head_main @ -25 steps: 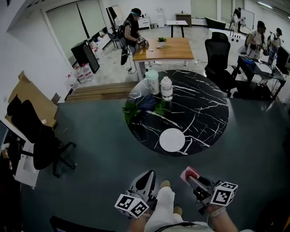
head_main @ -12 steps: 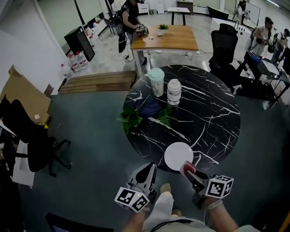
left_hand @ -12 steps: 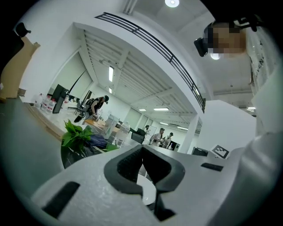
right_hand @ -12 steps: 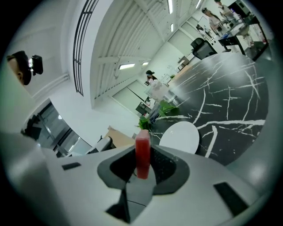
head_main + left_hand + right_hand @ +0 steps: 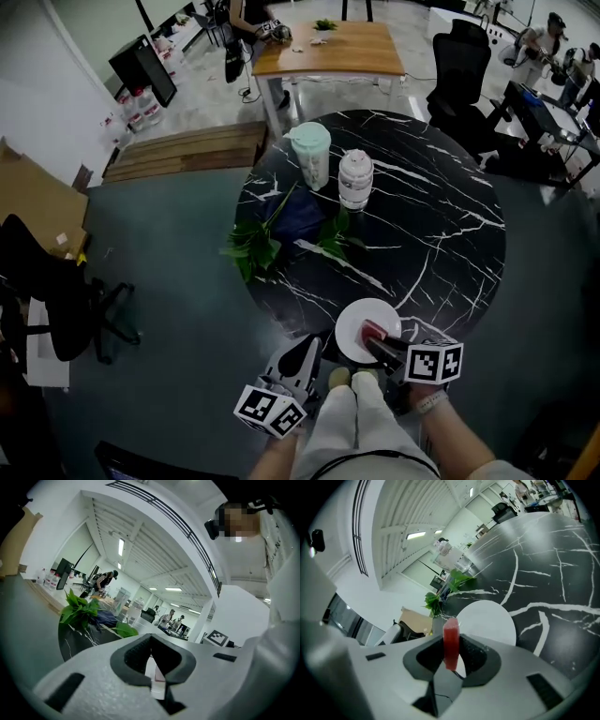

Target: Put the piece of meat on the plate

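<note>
The right tongs [image 5: 376,336] grip the meat [image 5: 374,330], a small red slab clamped edge-on between the pads. In the right gripper view the meat [image 5: 450,640] stands past the tips of the tongs [image 5: 451,657], with the white plate [image 5: 490,620] just beyond it. From the head view the meat is over the near part of the plate [image 5: 351,343]; whether it touches the plate cannot be told.

The plate sits at the near edge of the round black marble table [image 5: 431,234]. Farther back on the table stand a cup [image 5: 310,155] with a pale green lid and a white jar [image 5: 355,178], side by side. Green leaves [image 5: 251,247] and a dark blue cloth [image 5: 298,217] lie toward the left edge.

The left tongs [image 5: 307,349] hang off the table, left of the plate and apart from it. In the left gripper view these tongs [image 5: 151,660] are closed, tips together, gripping nothing.

A black chair [image 5: 56,300] stands on the floor at the left.
</note>
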A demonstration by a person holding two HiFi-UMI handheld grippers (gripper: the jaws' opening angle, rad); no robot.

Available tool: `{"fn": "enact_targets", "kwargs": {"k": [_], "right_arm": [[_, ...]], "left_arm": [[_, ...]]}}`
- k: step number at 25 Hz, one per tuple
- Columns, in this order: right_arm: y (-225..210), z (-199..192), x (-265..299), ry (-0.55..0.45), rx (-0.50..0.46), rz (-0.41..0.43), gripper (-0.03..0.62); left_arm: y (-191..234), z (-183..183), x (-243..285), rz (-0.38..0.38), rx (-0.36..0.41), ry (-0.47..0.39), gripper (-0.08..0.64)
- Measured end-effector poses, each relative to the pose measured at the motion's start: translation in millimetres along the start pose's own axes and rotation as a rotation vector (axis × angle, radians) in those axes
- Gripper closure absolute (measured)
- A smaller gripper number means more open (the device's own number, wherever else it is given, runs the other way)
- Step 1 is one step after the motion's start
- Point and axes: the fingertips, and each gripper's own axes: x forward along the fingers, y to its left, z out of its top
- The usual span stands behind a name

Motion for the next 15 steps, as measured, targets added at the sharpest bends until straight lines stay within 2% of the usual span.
{"fn": "enact_targets", "kwargs": {"k": [4,6,8,11,15], "right_arm": [[-2.8,5.4,13.7,0.058,0.052,0.050,0.504],[-3.0,4.7,18.9,0.097,0.030,0.068,0.503],[-2.6,8.1,21.6,0.119,-0.046,0.064,0.503],[-7.1,13.2,18.8,0.143,-0.178,0.004,0.498],[-17.0,10.4,14.8,0.207,-0.333,-0.085,0.445]], "left_arm": [[1.1,-3.0,6.2,0.025,-0.034,0.001,0.551],[2.6,-4.6,7.8,0.032,-0.043,-0.002,0.551],[5.5,-6.0,8.9,0.034,-0.046,-0.006,0.551],[5.0,0.9,8.8,0.054,-0.054,-0.022,0.551],[3.0,7.9,5.6,0.069,-0.048,-0.036,0.551]]}}
